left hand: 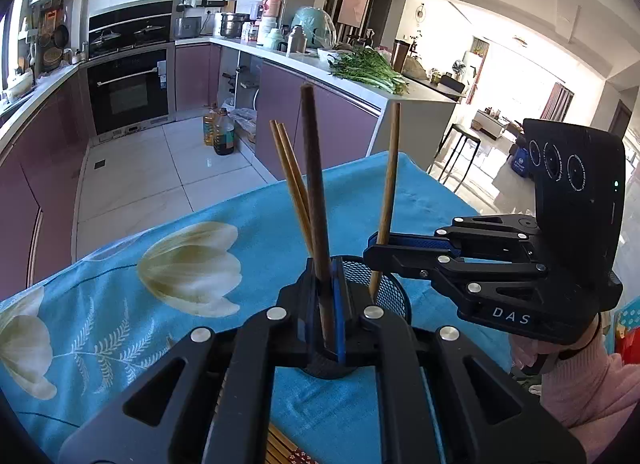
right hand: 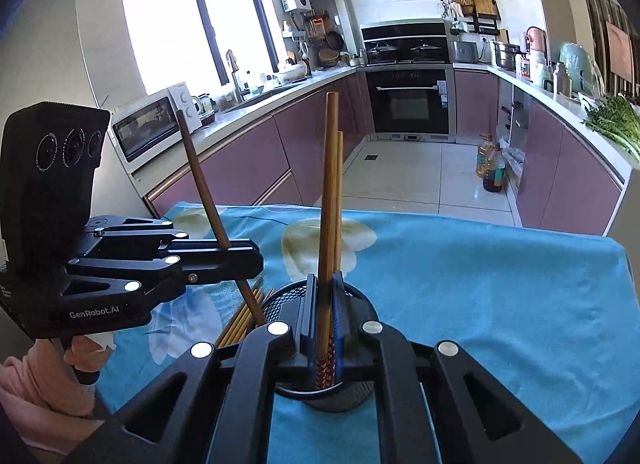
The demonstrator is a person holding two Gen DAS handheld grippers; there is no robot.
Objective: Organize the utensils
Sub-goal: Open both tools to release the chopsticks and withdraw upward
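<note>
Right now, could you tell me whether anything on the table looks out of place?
Yes: a bundle of light wooden chopsticks lies loose on the blue floral tablecloth beside the black mesh holder, while the others stand inside it.

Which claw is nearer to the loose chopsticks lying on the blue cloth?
Left. The left claw, shut on a dark chopstick, is directly above the loose chopsticks. The right claw, shut on a light chopstick, is over the mesh holder beside them.
</note>
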